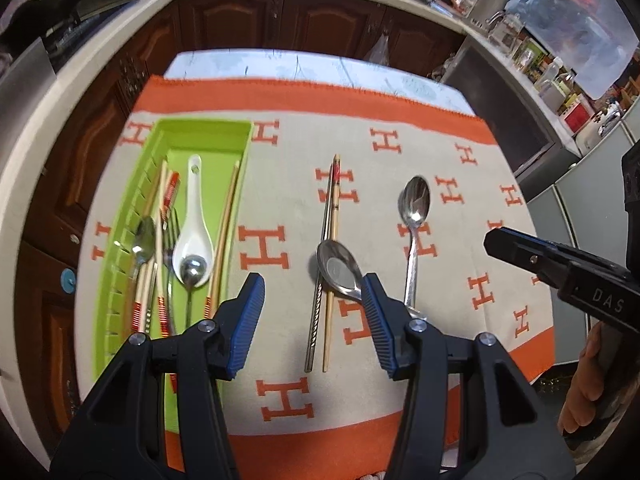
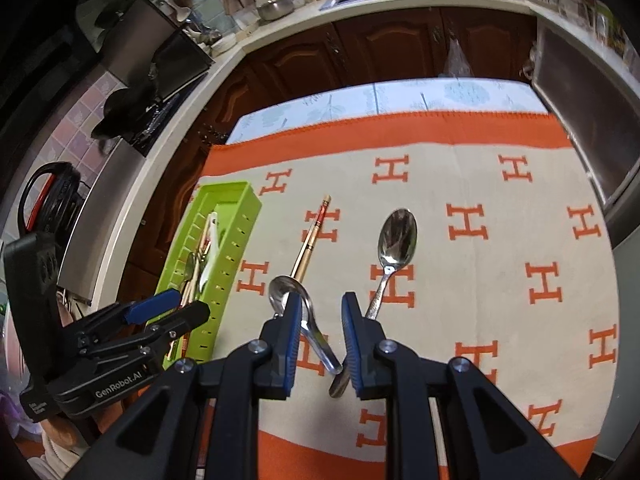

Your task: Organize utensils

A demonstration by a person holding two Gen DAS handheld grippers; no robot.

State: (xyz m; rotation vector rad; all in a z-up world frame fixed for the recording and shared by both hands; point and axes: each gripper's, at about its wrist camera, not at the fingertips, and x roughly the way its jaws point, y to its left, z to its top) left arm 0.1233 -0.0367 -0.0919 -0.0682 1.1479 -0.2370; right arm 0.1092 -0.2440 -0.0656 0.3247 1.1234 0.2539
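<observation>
While the left wrist view looks down on the table, we record the left gripper with its blue-padded jaws spread wide and nothing between them. It hangs over an orange-and-cream cloth patterned with the letter H. At the left lies a green utensil tray, which holds a white ceramic spoon, a fork, a steel spoon and several chopsticks with red-banded ends. On the cloth, a loose pair of chopsticks, one metal and one wooden, lies lengthwise, and a short steel spoon rests across them. A long steel spoon lies well to their right, bowl away from us. The right gripper enters from the right edge, a hand beneath it; we cannot tell its opening here.

From the right wrist view, we note the right gripper with jaws parted narrowly, gripping nothing. Both spoon handles run into the gap between its fingers; contact cannot be judged. The short steel spoon sits by the left finger, the long steel spoon by the right one. The left gripper stands open beside the green utensil tray.
</observation>
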